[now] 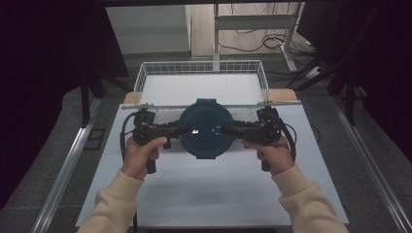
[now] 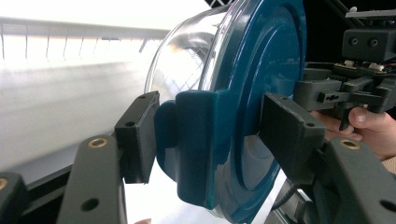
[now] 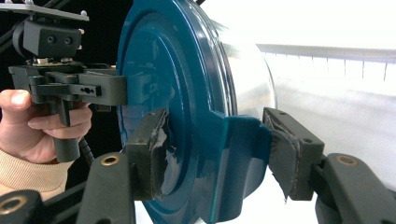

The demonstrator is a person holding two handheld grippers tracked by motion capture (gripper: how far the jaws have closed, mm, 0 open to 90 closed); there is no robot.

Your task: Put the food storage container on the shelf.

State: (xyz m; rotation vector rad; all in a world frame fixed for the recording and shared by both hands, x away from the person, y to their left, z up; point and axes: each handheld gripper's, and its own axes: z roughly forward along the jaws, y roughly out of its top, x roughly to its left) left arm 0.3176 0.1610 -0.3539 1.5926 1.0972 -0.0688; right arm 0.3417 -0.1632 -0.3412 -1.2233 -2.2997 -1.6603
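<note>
A round clear container with a dark teal lid (image 1: 202, 128) hangs above the white table, in front of the wire basket. My left gripper (image 1: 187, 128) holds its left side and my right gripper (image 1: 226, 129) its right side. In the left gripper view, my left gripper (image 2: 212, 135) is shut on the lid's side latch (image 2: 201, 154), with the clear bowl (image 2: 182, 60) behind the lid (image 2: 266, 70). In the right gripper view, my right gripper (image 3: 219, 151) is shut on the opposite latch (image 3: 238, 158) and lid (image 3: 159, 60); its pads (image 3: 285, 154) look torn.
A white wire basket (image 1: 141, 80) stands at the table's far edge, right behind the container. Bare white tabletop (image 1: 214, 189) lies below and in front of the hands. Metal rails run along both sides of the table.
</note>
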